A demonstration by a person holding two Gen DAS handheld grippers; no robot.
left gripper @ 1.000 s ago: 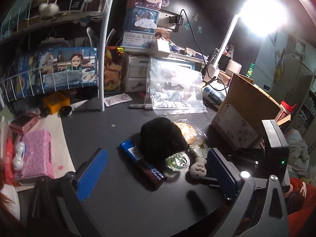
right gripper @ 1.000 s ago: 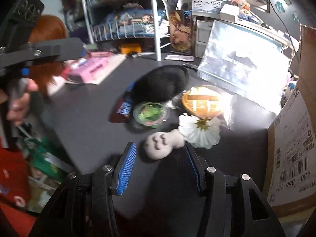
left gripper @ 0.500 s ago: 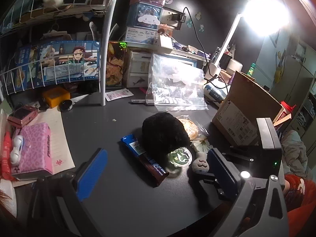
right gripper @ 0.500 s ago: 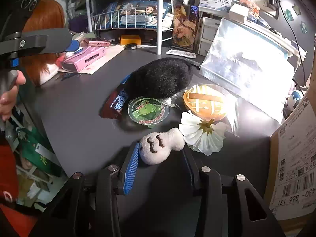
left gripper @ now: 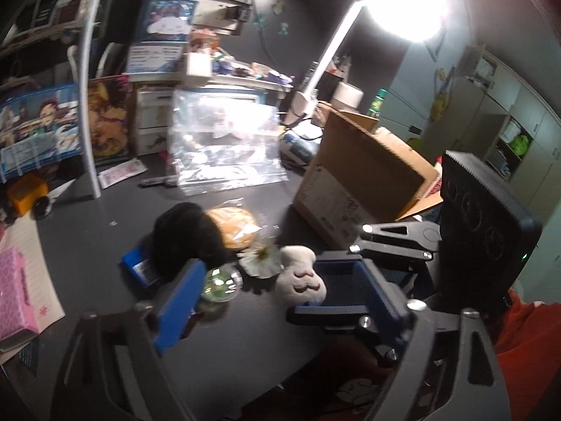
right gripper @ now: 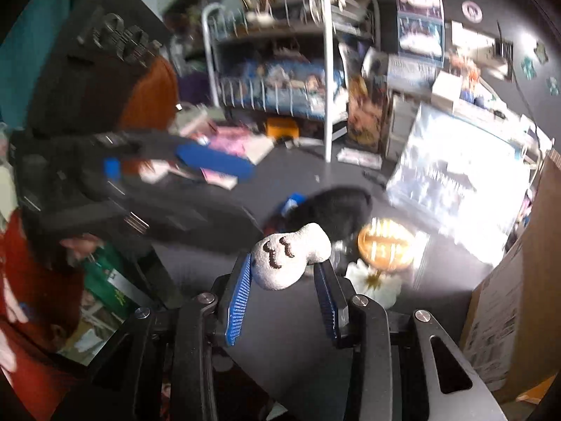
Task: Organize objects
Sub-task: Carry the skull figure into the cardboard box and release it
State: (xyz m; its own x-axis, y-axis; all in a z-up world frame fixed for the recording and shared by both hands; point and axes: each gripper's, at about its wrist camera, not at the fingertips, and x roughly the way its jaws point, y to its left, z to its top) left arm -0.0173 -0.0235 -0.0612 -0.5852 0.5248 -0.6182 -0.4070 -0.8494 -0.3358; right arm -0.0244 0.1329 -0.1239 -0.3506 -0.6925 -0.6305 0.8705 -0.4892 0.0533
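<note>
A white plush paw [right gripper: 291, 259] with dark claw marks hangs above the black table, and my right gripper [right gripper: 284, 272] is shut on it. From the left wrist view the plush paw [left gripper: 301, 280] sits clamped in the right gripper's blue fingers. My left gripper [left gripper: 280, 300] hovers low over the table with its jaws closing, and its pads press on nothing. A green jelly cup [left gripper: 219, 282] lies just inside its left finger. Behind it are a black fluffy pouch [left gripper: 186, 235], a wrapped orange bun [left gripper: 231, 226], a white flower [left gripper: 261, 261] and a blue snack bar [left gripper: 140, 268].
An open cardboard box [left gripper: 364, 189] stands at the right. A clear zip bag [left gripper: 224, 147] leans at the back, beside a bright desk lamp [left gripper: 406, 3]. A white wire rack [right gripper: 326, 70] and a pink tissue box [left gripper: 14, 287] are at the left. A hand [right gripper: 77, 245] holds the left gripper.
The right gripper closed on the plush paw and lifted it off the table. The left gripper's fingers came closer together as it swung right, toward the cardboard box.
</note>
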